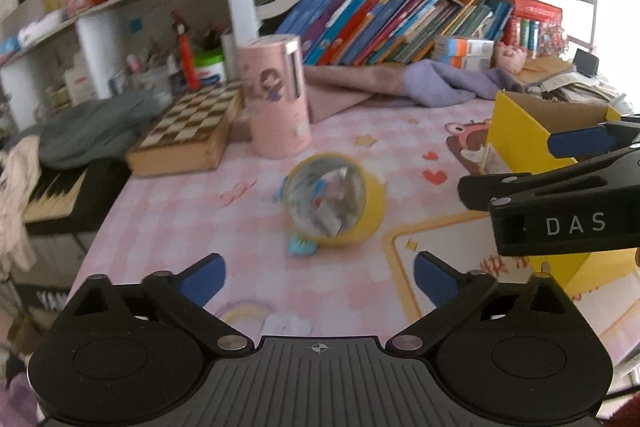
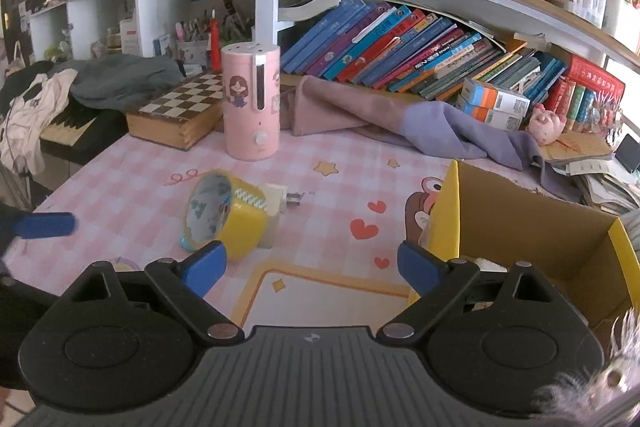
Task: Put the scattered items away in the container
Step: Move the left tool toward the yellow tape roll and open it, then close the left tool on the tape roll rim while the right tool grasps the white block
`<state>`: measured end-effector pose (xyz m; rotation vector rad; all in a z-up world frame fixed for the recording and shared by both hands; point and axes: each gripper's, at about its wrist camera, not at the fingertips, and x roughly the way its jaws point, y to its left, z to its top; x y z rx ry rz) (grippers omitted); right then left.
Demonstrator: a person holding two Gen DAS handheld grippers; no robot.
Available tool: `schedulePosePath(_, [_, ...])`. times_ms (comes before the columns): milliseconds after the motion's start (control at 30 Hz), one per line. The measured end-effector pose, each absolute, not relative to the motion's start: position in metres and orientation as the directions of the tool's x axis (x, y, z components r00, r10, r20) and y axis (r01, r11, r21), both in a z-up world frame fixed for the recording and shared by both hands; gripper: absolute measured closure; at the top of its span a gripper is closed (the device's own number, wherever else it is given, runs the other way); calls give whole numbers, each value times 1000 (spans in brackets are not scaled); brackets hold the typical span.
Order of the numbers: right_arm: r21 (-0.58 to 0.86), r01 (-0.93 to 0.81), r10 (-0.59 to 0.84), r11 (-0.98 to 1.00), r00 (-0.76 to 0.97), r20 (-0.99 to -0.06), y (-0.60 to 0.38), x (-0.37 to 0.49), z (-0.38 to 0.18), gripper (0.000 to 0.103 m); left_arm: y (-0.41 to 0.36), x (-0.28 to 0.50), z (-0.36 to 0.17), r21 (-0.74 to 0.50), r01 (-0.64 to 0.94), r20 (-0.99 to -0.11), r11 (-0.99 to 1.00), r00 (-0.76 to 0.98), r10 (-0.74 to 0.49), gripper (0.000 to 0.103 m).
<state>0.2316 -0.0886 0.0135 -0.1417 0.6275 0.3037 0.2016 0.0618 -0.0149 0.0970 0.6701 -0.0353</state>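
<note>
Yellow roll [image 1: 334, 201] lies on its side on the pink checked mat [image 1: 168, 211], with its open end facing you and its axis running away toward the pink cylinder [image 1: 278, 95]. From your left gripper [image 1: 318, 277] the roll sits straight ahead, centred between the blue pads [image 1: 202, 279]; those jaws stand wide apart with nothing between them. From your right gripper [image 2: 310, 265] the same roll [image 2: 228, 215] lies ahead and to the left, just past the left pad, so your left hand appears better aligned. The right jaws are also spread and empty. The yellow cardboard box [image 2: 450, 211] stands open to the right of the roll, close beside your right gripper. Expect to close across the roll's curved wall, then carry it rightward to the box.
</note>
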Motion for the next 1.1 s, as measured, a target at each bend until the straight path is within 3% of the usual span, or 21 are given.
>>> schedulePosePath(167, [-19,-309,236,951,764,-601,-91,246,14,9,52,231,-23,81,103,-626,991,779,-30,23])
schedulePosePath(333, [-20,-313,236,950,755,-612,-91,257,12,9,49,255,-34,70,132,-647,989,761,-56,44])
schedulePosePath(667, [-19,-327,242,945,734,-635,-86,275,7,9,39,283,-48,52,202,-664,978,738,-117,71])
schedulePosePath(800, [-12,-328,246,944,729,-639,-84,280,6,9,40,284,-51,42,206,-672,978,730,-124,87])
schedulePosePath(1100, [20,-339,272,940,716,-643,-74,297,3,10,69,261,-34,-47,128,-652,991,747,-128,93])
